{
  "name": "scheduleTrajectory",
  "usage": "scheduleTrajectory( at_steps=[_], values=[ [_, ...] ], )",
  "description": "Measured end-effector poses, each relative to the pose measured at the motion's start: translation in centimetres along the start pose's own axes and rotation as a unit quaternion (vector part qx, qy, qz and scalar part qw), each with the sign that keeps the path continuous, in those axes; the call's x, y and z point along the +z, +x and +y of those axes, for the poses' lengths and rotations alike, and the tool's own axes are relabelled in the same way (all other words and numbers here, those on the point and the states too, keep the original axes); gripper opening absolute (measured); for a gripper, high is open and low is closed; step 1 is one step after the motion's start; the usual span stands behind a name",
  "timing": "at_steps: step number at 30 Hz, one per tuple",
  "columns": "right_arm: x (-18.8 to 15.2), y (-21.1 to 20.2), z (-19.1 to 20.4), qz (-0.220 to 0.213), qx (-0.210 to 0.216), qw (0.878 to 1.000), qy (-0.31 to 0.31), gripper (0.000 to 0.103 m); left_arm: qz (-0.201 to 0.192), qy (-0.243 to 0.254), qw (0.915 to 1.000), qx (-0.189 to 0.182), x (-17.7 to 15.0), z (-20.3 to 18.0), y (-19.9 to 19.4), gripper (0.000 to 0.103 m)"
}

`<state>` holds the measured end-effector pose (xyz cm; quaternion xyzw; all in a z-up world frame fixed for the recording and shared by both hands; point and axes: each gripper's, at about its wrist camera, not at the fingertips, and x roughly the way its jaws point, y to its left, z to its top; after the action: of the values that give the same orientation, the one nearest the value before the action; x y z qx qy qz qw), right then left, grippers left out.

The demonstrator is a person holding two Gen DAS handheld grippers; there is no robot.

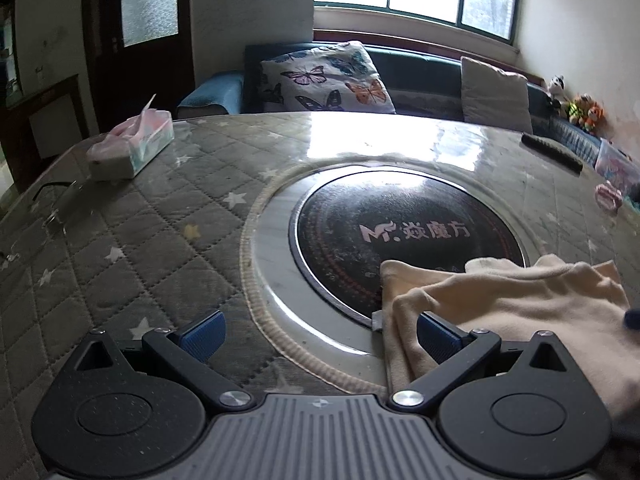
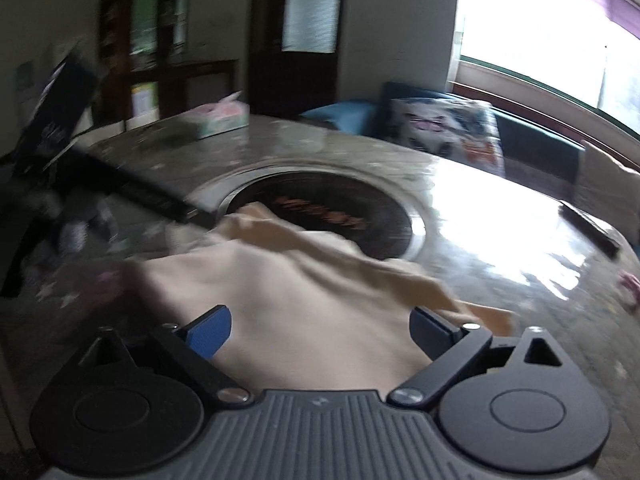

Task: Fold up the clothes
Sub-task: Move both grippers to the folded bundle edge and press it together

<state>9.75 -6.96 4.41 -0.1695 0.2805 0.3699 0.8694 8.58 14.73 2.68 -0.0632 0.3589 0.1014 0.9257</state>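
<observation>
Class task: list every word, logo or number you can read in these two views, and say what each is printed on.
"M. 焱魔方": pale logo on the black round cooktop set into the table.
Same logo in the right wrist view: too blurred to read.
Tissue pack: print too small to read.
Nothing else is legible.

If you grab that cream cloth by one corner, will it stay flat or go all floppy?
Probably floppy: the cloth already lies in soft wrinkles and folds, so the rest would likely hang and drag. It looks thin, so likely light. The table cover looks glossy, so it may slide easily. Both the left gripper and right gripper are open.
</observation>
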Motion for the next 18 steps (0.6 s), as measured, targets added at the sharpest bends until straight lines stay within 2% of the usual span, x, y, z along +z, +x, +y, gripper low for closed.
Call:
scheduleTrajectory(
  at_steps=[3,5,7,10,13,15,17,18],
  values=[
    [0.3,0.3,1.8,0.003,0.021,0.999,-0.027,0.092,0.003,-0.021,0.9997,-0.011,0.0,0.6,-0.4,0.1],
    [0.5,0.6,3.2,0.005,0.034,0.998,-0.049,0.089,0.007,-0.039,0.999,-0.02,0.0,1.1,-0.5,0.094],
    [0.8,0.8,4.5,0.003,0.044,0.996,-0.073,0.086,0.016,-0.059,0.9975,-0.035,-0.1,1.5,-0.4,0.082],
    [1.3,1.1,6.3,-0.004,0.054,0.993,-0.109,0.08,0.032,-0.084,0.9943,-0.058,-0.2,2.0,-0.1,0.077],
    [1.6,1.7,7.8,-0.008,0.06,0.988,-0.139,0.071,0.043,-0.097,0.9912,-0.079,-0.4,2.1,0.0,0.076],
    [1.7,2.3,8.7,-0.005,0.061,0.986,-0.155,0.058,0.045,-0.097,0.9906,-0.085,-0.4,1.9,0.0,0.076],
    [1.7,2.7,9.3,-0.002,0.059,0.984,-0.166,0.054,0.048,-0.103,0.9891,-0.094,-0.4,1.8,0.0,0.078],
    [1.6,3.0,9.6,0.001,0.059,0.984,-0.17,0.046,0.05,-0.108,0.9879,-0.099,-0.4,1.8,-0.1,0.078]
  ],
)
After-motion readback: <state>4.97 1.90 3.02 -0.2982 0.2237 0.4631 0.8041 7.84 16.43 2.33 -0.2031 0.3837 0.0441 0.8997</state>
